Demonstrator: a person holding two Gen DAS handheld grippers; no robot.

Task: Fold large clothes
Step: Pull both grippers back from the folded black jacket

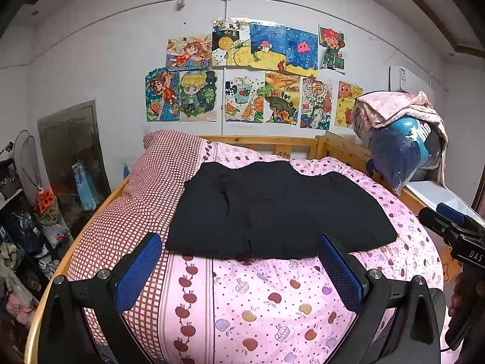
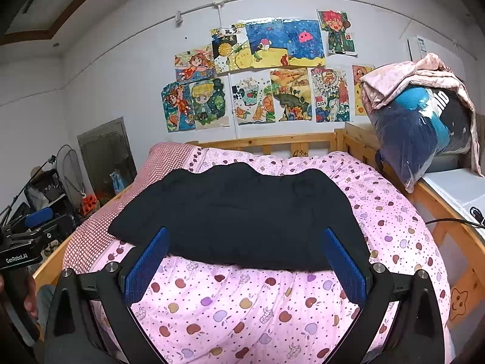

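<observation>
A black garment (image 1: 272, 209) (image 2: 239, 212) lies folded into a flat, wide rectangle on the pink apple-print quilt (image 1: 257, 303) (image 2: 242, 309) of the bed. My left gripper (image 1: 239, 242) hovers open just short of the garment's near edge, blue pads spread wide with nothing between them. My right gripper (image 2: 245, 236) is also open, its fingertips over the garment's near edge and holding nothing. Each gripper shows in the other's view: the right one (image 1: 448, 227) at the far right, the left one (image 2: 33, 230) at the far left.
A red-checked pillow (image 1: 145, 188) lies left of the garment. The wooden bed frame (image 1: 269, 142) runs around the quilt. A bagged bundle with a pink cloth (image 1: 400, 139) sits at the right on a white surface (image 2: 451, 188). Clutter (image 1: 27, 230) stands left. Drawings (image 1: 251, 72) cover the wall.
</observation>
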